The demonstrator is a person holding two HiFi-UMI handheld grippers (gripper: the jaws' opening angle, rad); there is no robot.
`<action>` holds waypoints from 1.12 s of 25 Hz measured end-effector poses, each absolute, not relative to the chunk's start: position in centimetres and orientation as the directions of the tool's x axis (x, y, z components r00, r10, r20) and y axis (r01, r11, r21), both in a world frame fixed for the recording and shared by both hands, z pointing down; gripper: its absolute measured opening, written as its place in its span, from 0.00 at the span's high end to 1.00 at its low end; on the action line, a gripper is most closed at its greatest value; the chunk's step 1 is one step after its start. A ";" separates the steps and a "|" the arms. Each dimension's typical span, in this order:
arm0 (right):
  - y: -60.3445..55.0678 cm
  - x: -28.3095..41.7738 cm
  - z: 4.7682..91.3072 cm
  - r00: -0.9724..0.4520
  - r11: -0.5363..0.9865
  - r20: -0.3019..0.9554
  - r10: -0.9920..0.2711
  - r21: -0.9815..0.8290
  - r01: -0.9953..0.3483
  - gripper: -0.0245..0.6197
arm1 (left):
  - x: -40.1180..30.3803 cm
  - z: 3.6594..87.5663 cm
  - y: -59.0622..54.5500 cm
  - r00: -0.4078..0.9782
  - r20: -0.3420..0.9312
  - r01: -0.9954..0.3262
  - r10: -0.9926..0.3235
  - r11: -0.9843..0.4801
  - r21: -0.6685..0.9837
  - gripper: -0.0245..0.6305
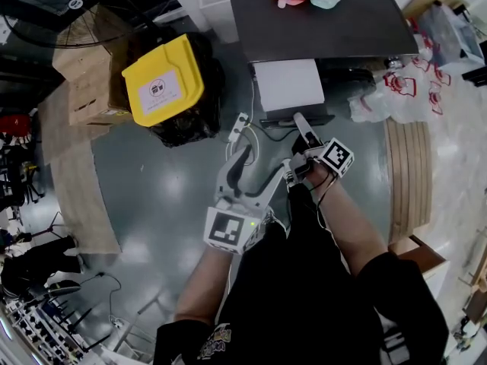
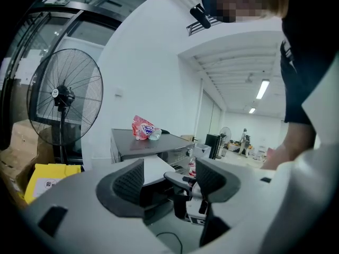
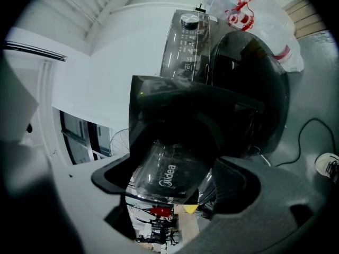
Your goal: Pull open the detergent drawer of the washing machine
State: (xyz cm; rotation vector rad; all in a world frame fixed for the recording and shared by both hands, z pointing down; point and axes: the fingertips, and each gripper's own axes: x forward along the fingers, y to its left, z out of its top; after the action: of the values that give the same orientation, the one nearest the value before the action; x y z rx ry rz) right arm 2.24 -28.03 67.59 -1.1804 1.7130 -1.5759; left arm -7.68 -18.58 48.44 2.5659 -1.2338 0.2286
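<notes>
**Right tool**: Your jaws are clenched on the front of the detergent drawer. Its clear, brand-printed face fills the gap between them, and both pads appear to bear on it. The grip looks to be in place.

**Left tool**: It is released, with the jaws apart and nothing between them. It hangs in the air just beside your right tool, short of the machine, and takes no part in the work.

**Detergent drawer:** It sits in the left part of the washing machine as you face it, high on the front and near the control knob. In the head view its white top stands well out from the machine's front edge. I judge it already drawn out a good way. The machine stands on the floor, and no table is present.

**Step in hand:** This is the pull itself, probably late in its travel. The pictures do not show whether the drawer has reached its stop.

**Next move:**
- Draw straight back toward yourself along the drawer's own line.
- Keep the tool level and do not twist it.
- Stop at the first firm resistance, then release.
- The front looks smooth, so a pull at an angle may let the pads slide off.
- Keep the left tool away from the drawer's path.
</notes>
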 end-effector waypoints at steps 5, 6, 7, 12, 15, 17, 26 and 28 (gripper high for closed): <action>-25.9 2.3 67.8 -0.468 -0.081 0.191 -0.863 -0.966 -0.245 0.22 | -8.2 47.8 -16.8 0.631 0.253 -0.775 -0.733 -0.607 0.173 0.53; -25.5 2.3 67.8 -0.461 -0.091 0.197 -0.865 -0.966 -0.243 0.22 | -8.4 47.6 -16.4 0.632 0.251 -0.775 -0.734 -0.608 0.172 0.53; -25.3 2.2 67.8 -0.456 -0.096 0.200 -0.867 -0.966 -0.241 0.22 | -8.6 47.4 -16.0 0.632 0.248 -0.774 -0.734 -0.610 0.169 0.53; -23.7 1.3 66.3 -0.482 -0.037 0.182 -0.857 -0.955 -0.295 0.26 | -9.7 46.4 -13.6 0.637 0.227 -0.771 -0.737 -0.618 0.155 0.53; -22.3 0.4 63.5 -0.528 0.074 0.139 -0.838 -0.929 -0.362 0.34 | -10.1 45.6 -12.0 0.642 0.208 -0.767 -0.738 -0.625 0.149 0.53; -21.1 -0.4 61.0 -0.562 0.161 0.123 -0.818 -0.888 -0.430 0.42 | -10.5 45.0 -10.7 0.644 0.193 -0.765 -0.741 -0.627 0.144 0.53; -13.3 -2.5 48.2 -0.629 0.541 0.097 -0.771 -0.421 -0.728 0.96 | -11.5 43.9 -5.6 0.677 0.153 -0.736 -0.720 -0.661 0.145 0.64; -11.4 -2.6 45.5 -0.641 0.593 0.098 -0.761 -0.293 -0.750 0.96 | -11.3 43.6 -4.9 0.684 0.139 -0.730 -0.716 -0.669 0.140 0.70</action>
State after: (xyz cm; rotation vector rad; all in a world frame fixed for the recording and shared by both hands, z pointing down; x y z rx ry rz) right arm -2.63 -11.40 45.54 -1.3143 2.7707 -0.4822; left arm -11.29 -4.92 43.58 2.7107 -1.1757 0.1067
